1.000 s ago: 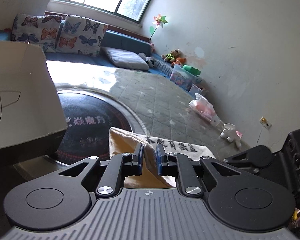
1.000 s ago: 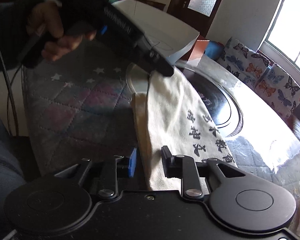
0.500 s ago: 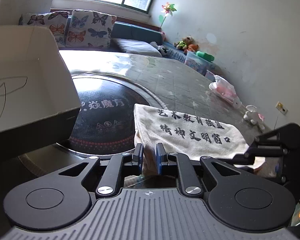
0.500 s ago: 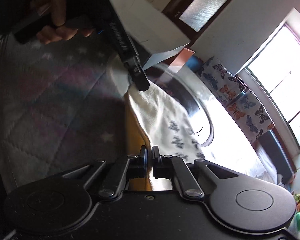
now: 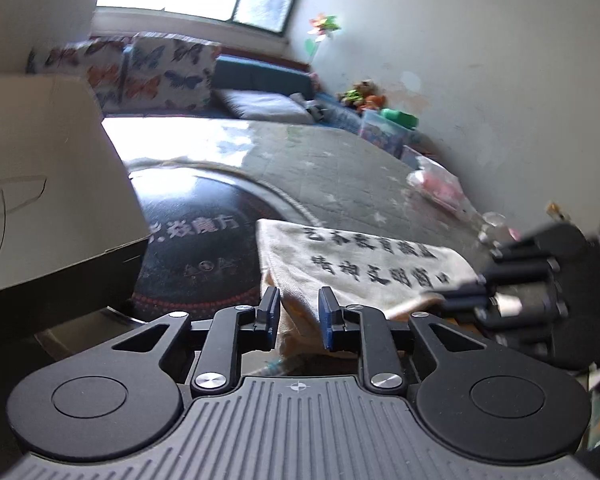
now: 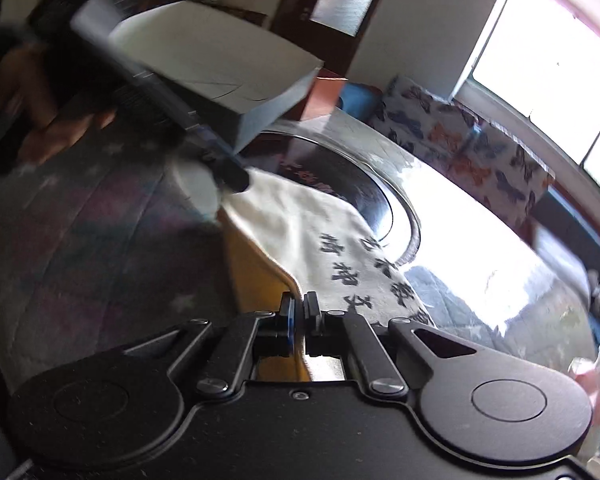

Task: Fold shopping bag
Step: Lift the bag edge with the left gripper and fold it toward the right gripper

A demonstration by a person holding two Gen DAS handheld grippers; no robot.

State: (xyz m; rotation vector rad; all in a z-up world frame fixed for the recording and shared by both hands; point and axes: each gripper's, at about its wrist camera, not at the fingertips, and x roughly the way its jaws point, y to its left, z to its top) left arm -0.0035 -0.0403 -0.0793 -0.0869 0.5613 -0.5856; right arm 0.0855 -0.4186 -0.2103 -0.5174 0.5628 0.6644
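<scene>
Since a sec ago the shopping bag (image 5: pixel 364 268) has been swung round w/ both ends lifted: before, the left wrist view saw only a bunched end of cloth; now its printed face stretches across from 6 o'clock to 3 o'clock, so the bag looks to be carried over for a fold, prob. mid-fold, not finished. Right tongs (image 6: pixel 299 312) were apart w/ cloth just between them a sec ago; now clamped tight on the bag's near edge, where the yellow lining shows at 9 o'clock of the pads. Left tongs (image 5: pixel 299 312) have just been opening a bit; the cloth corner sits between the blue pads, but whether they press it or have let go I can't tell from this view. In the right wrist view the left tongs (image 6: pixel 232 176) meet the bag's far corner at 11 o'clock, blurred. Bag lies over the bench (image 5: pixel 340 168), partly on the dark round glass turntable (image 5: pixel 204 248), w/ a white box (image 5: pixel 48 200) at 9 o'clock, near but apart. Next, IMO: lay the held edge down square.
</scene>
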